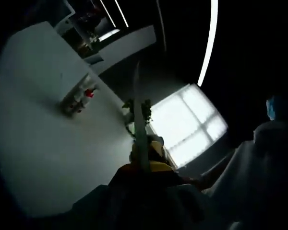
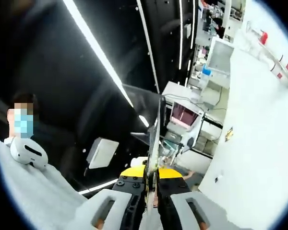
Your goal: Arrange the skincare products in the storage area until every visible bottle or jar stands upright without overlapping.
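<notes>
A clear storage organizer stands on the white table in the left gripper view. It holds small bottles, one with a red cap. My left gripper is raised well off the table, its jaws pressed together in one thin edge with nothing between them. In the right gripper view the organizer sits far off at the upper right on the white table, with a red-capped bottle in it. My right gripper is shut too, empty, and points away from the table.
A person in white clothing stands to the right, and holds a white headset in the right gripper view. A bright window, ceiling light strips and cluttered desks with a monitor lie beyond the table.
</notes>
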`<state>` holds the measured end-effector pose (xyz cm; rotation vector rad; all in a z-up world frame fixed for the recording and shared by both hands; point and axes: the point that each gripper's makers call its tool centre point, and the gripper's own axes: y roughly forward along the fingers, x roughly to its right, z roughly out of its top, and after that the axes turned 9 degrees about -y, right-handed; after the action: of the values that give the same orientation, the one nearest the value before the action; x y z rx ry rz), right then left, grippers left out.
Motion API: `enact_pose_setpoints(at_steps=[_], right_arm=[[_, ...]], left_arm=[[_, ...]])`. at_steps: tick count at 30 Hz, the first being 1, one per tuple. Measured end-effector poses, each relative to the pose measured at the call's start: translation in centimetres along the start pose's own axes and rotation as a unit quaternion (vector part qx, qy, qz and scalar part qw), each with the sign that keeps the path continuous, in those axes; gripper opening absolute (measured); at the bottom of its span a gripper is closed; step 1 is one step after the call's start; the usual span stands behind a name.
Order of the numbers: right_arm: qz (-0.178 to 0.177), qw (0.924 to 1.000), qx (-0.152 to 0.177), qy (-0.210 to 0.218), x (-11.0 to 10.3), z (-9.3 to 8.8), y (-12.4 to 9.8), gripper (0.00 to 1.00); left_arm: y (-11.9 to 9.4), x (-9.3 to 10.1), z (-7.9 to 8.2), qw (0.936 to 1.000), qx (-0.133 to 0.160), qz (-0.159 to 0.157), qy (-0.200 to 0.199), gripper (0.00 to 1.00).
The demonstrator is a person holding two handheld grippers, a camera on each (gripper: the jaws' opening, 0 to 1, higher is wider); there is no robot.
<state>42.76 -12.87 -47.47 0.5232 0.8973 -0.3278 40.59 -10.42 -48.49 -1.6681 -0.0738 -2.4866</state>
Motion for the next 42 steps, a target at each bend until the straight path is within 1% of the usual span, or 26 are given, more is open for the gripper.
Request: enact_pose_setpoints(at_steps=[1, 2, 4, 5, 6, 7, 9, 10, 11, 12, 14, 15, 16, 17, 18, 21, 22, 23, 24, 26, 28, 30, 34, 37, 40, 42], right_arm=[[0.016, 0.9998, -0.010, -0.003, -0.4, -0.2, -0.1, 0.00], [0.019, 0.9998, -0.011, 0.002, -0.6, -0.1, -0.2, 0.00], [0.011, 0.9998, -0.015, -0.009, -0.5, -0.1, -0.3, 0.00], [0.013, 0.9997, -0.021, -0.004, -0.5, -0.3, -0.3, 0.00], [0.014, 0.9993, -0.034, -0.001, -0.4, -0.6, -0.4, 0.00], [0.011, 0.9991, -0.041, -0.004, -0.2, -0.8, -0.5, 0.00], [0.009, 0.9990, -0.043, -0.002, -0.2, -1.0, -0.5, 0.00], [0.015, 0.9989, -0.043, 0.003, -0.4, -1.1, -0.5, 0.00], [0.019, 0.9990, -0.040, 0.007, -0.5, -1.1, -0.5, 0.00], [0.022, 0.9989, -0.039, 0.010, -0.7, -1.1, -0.4, 0.00], [0.027, 0.9989, -0.035, 0.018, -0.7, -1.2, -0.3, 0.00], [0.031, 0.9987, -0.029, 0.027, -0.7, -1.1, -0.2, 0.00], [0.035, 0.9982, -0.024, 0.043, -0.6, -1.0, -0.2, 0.00], [0.034, 0.9981, -0.023, 0.047, -0.4, -1.1, -0.2, 0.00], [0.041, 0.9974, -0.017, 0.057, -0.5, -1.0, -0.2, 0.00], [0.040, 0.9974, -0.012, 0.059, -0.5, -1.0, -0.3, 0.00], [0.040, 0.9974, -0.011, 0.059, -0.5, -1.0, -0.3, 0.00], [0.041, 0.9975, -0.007, 0.058, -0.5, -0.9, -0.4, 0.00], [0.040, 0.9975, -0.003, 0.058, -0.5, -0.8, -0.4, 0.00], [0.030, 0.9981, 0.001, 0.054, -0.2, -0.7, -0.3, 0.00], [0.027, 0.9981, 0.002, 0.056, 0.1, -0.6, -0.3, 0.00], [0.021, 0.9985, -0.002, 0.051, 0.3, -0.8, -0.2, 0.00], [0.001, 0.9996, -0.025, 0.013, 0.8, -1.3, 0.2, 0.00], [-0.007, 0.9990, -0.039, -0.021, 1.1, -1.5, 0.6, 0.00], [-0.014, 0.9974, -0.057, -0.041, 1.2, -1.9, 0.9, 0.14], [-0.018, 0.9951, -0.074, -0.063, 1.5, -2.2, 0.9, 0.19]], left_arm=[[0.1, 0.2, -0.2, 1.0000, -0.004, -0.006, -0.003, 0.00], [0.1, 0.3, -0.3, 0.9999, -0.005, -0.009, -0.002, 0.00], [0.2, 0.2, -0.2, 1.0000, -0.004, -0.007, -0.004, 0.00], [0.2, 0.1, -0.2, 1.0000, -0.003, -0.003, -0.005, 0.00], [0.2, -0.1, 0.0, 1.0000, 0.003, 0.002, -0.002, 0.03], [0.0, -0.1, 1.0, 0.9995, 0.030, 0.004, -0.004, 0.06], [-0.3, 0.2, 2.2, 0.9980, 0.054, -0.011, -0.032, 0.08], [-0.5, 0.2, 2.3, 0.9981, 0.053, -0.013, -0.028, 0.02], [-0.8, 0.0, 2.3, 0.9986, 0.051, -0.007, -0.011, 0.00], [-0.9, 0.5, 2.3, 0.9987, 0.049, -0.014, -0.010, 0.00], [-1.1, 0.6, 2.4, 0.9984, 0.053, -0.015, -0.010, 0.00], [-1.1, 0.6, 2.7, 0.9977, 0.066, -0.016, 0.004, 0.00], [-1.0, 0.6, 2.7, 0.9971, 0.071, -0.007, 0.027, 0.00], [-1.0, 0.6, 2.6, 0.9970, 0.072, -0.004, 0.029, 0.00], [-1.0, 0.7, 2.6, 0.9973, 0.072, -0.010, 0.013, 0.00], [-0.9, 0.6, 2.5, 0.9970, 0.075, -0.010, 0.014, 0.00], [-0.8, 0.6, 2.3, 0.9973, 0.072, -0.014, 0.002, 0.00], [-0.8, 0.7, 1.8, 0.9977, 0.057, -0.020, -0.031, 0.00], [-0.8, 0.5, 1.3, 0.9977, 0.044, -0.020, -0.047, 0.01], [-0.6, -0.3, 0.3, 0.9994, 0.026, -0.005, -0.020, 0.01], [-0.5, -0.4, -0.1, 0.9994, 0.028, 0.000, -0.021, 0.00], [-0.7, -0.5, -0.1, 0.9993, 0.034, 0.003, -0.015, 0.00], [-1.3, -1.3, 0.2, 0.9989, 0.040, 0.021, -0.013, 0.00], [-1.6, -1.1, 0.4, 0.9984, 0.050, 0.027, -0.006, 0.00], [-2.1, -1.4, 0.7, 0.9972, 0.061, 0.043, -0.004, 0.00], [-2.3, -1.4, 0.9, 0.9969, 0.066, 0.044, -0.003, 0.00]])
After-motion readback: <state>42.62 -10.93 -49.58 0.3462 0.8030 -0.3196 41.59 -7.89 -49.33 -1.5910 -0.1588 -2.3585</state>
